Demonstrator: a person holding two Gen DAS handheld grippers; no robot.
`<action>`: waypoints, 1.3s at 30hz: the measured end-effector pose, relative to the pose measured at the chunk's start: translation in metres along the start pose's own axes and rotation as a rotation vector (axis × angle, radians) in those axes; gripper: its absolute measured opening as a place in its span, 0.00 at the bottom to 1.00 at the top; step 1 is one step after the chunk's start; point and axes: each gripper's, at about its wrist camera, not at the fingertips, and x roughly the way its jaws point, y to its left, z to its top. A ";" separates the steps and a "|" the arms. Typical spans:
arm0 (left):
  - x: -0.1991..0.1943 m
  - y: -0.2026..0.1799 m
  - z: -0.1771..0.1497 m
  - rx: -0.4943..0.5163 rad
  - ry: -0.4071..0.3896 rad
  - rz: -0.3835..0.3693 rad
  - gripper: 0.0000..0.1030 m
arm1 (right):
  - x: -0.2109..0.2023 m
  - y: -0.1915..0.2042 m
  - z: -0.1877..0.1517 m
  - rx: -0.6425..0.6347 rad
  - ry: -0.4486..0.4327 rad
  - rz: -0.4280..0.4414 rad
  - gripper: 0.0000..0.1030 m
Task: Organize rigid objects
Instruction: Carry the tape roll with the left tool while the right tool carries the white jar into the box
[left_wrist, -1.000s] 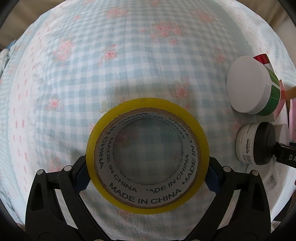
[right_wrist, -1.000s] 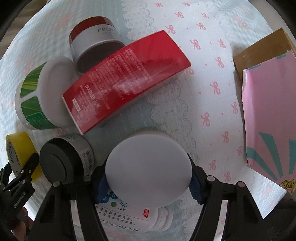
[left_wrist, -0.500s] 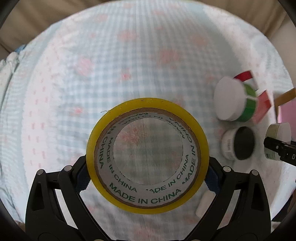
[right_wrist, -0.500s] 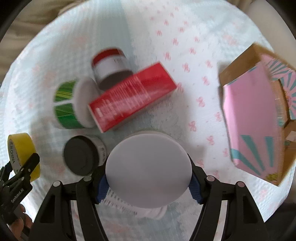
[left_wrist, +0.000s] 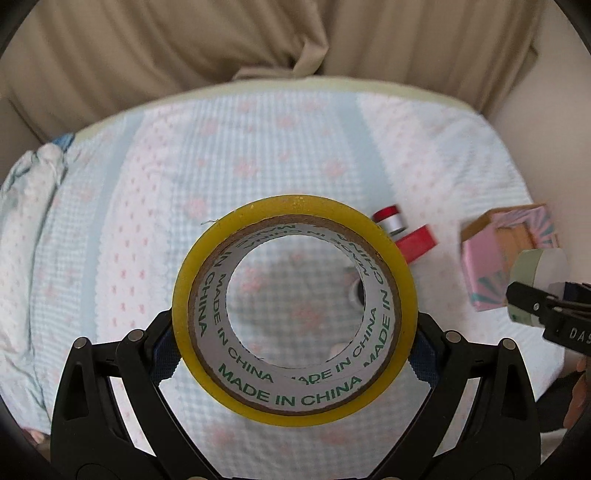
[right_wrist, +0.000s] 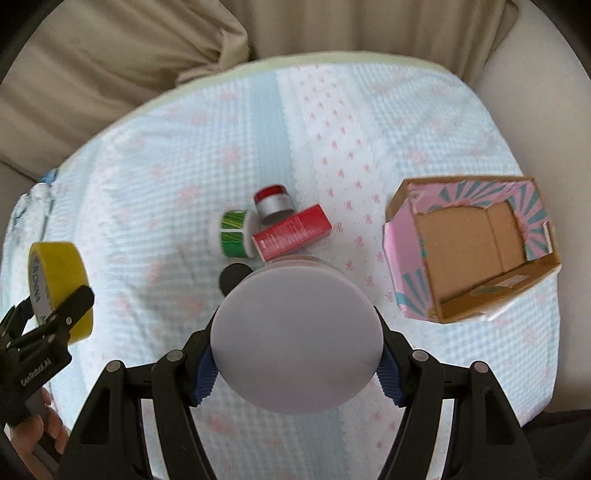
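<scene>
My left gripper (left_wrist: 295, 332) is shut on a yellow tape roll (left_wrist: 295, 221) printed "MADE IN CHINA", held high above the bed; it also shows in the right wrist view (right_wrist: 59, 284). My right gripper (right_wrist: 295, 354) is shut on a white-lidded jar (right_wrist: 295, 336), also held high; it shows at the right in the left wrist view (left_wrist: 539, 273). On the bedspread lie a red box (right_wrist: 291, 232), a green-labelled jar (right_wrist: 232, 234), a red-and-silver jar (right_wrist: 273, 203) and a black-lidded jar (right_wrist: 232, 277). An open pink cardboard box (right_wrist: 472, 251) sits to the right.
The blue-and-pink patterned bedspread (right_wrist: 332, 110) covers the bed, with beige fabric (right_wrist: 147, 55) behind it. A bundle of cloth (left_wrist: 33, 192) lies at the bed's left edge. The pink box also shows in the left wrist view (left_wrist: 491, 258).
Both grippers have risen well above the bed with their loads. The objects below look smaller and the open pink box has come fully into the right view.
</scene>
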 end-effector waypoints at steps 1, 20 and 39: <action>-0.010 -0.005 0.003 0.004 -0.013 -0.003 0.93 | -0.011 0.002 -0.002 -0.007 -0.009 0.004 0.64; -0.086 -0.201 0.029 0.007 -0.096 0.022 0.93 | -0.114 -0.148 0.012 -0.126 -0.112 0.062 0.64; 0.081 -0.419 0.073 0.053 0.147 -0.018 0.93 | 0.001 -0.355 0.086 -0.229 0.057 -0.016 0.64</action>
